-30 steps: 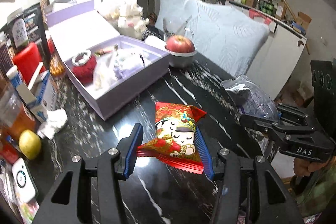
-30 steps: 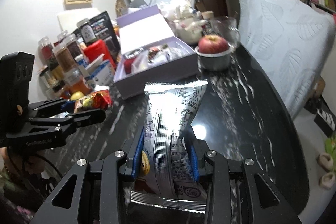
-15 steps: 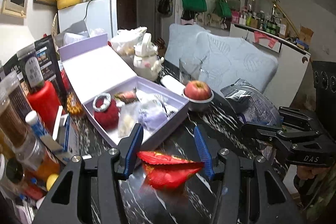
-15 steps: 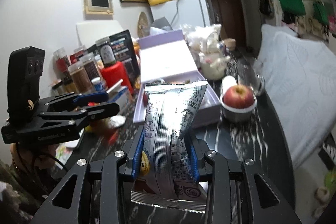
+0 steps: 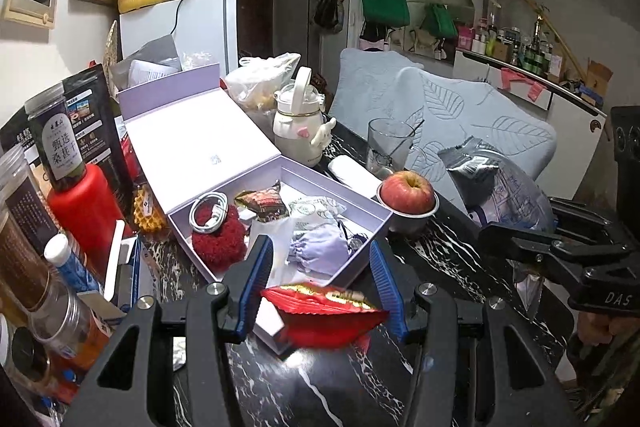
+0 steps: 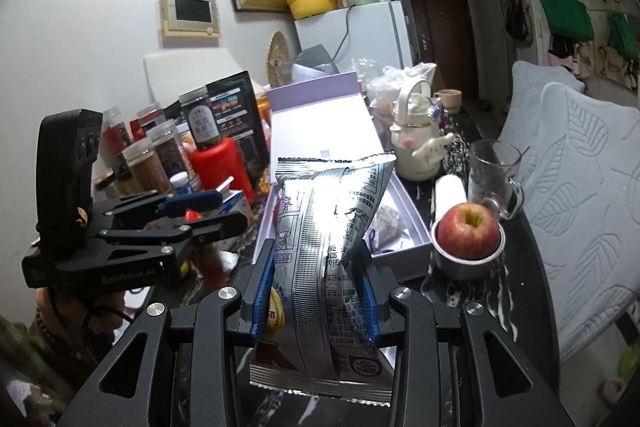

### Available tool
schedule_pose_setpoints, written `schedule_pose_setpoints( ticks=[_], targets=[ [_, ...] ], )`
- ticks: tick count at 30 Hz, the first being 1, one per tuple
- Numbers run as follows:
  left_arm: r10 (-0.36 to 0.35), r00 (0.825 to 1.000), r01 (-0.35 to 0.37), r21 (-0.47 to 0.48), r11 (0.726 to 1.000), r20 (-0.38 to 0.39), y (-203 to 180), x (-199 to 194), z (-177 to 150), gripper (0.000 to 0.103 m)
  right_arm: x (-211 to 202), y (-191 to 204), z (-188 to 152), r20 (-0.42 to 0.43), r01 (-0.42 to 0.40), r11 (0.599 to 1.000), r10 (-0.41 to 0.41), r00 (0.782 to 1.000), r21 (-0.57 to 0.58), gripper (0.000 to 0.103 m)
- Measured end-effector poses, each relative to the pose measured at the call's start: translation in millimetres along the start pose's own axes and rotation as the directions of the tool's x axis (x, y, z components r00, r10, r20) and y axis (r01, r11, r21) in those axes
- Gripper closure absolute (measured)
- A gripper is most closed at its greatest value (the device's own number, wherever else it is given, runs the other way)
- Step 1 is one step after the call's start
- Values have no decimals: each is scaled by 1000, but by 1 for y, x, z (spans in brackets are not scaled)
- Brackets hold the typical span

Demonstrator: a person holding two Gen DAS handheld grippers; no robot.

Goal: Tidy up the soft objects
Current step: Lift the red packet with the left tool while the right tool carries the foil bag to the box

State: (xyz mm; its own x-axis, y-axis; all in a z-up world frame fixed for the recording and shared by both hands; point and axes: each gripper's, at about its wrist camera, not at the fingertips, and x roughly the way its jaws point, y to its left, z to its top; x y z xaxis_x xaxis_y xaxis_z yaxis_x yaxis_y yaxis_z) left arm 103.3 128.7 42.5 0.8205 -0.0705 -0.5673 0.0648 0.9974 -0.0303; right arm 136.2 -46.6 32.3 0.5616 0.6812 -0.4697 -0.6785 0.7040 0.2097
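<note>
My left gripper (image 5: 322, 285) is shut on a red snack packet (image 5: 324, 315) and holds it in the air at the near corner of the open lavender box (image 5: 360, 267). The box holds a red fuzzy pouch (image 5: 218, 241), a lavender drawstring bag (image 5: 320, 247) and small wrapped packets. My right gripper (image 6: 316, 285) is shut on a silver snack bag (image 6: 328, 251), held upright in front of the same box (image 6: 404, 267). The right gripper with its bag also shows in the left wrist view (image 5: 516, 227), to the right of the box.
A red apple in a metal bowl (image 5: 408, 195) and a glass mug (image 5: 388, 147) stand right of the box. A white kettle (image 5: 300, 123) stands behind it. Jars and a red bottle (image 5: 80, 203) crowd the left. A pale blue cushion (image 5: 460, 115) lies beyond the table's right edge.
My left gripper has lifted the red packet off the black marble table and carried it toward the box. My right gripper has risen with the silver bag, still shut on it.
</note>
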Motion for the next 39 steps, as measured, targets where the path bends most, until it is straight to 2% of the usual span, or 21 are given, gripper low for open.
schedule_pose_setpoints(
  ticks=[7,18,28,39],
  targets=[
    [5,1000,-5,26,1000,16,1,10,15,53,11,-9,14,8,14,1000,-14,1000,-7,67],
    [26,998,-28,51,998,50,13,31,50,53,38,-18,53,37,6,999,-4,999,-54,67],
    [63,995,-66,43,997,74,37,57,79,53,85,-28,91,41,-17,995,21,999,-93,67],
    [126,991,-126,-4,992,53,70,95,87,53,145,-34,115,5,-67,989,68,998,-130,67]
  ],
)
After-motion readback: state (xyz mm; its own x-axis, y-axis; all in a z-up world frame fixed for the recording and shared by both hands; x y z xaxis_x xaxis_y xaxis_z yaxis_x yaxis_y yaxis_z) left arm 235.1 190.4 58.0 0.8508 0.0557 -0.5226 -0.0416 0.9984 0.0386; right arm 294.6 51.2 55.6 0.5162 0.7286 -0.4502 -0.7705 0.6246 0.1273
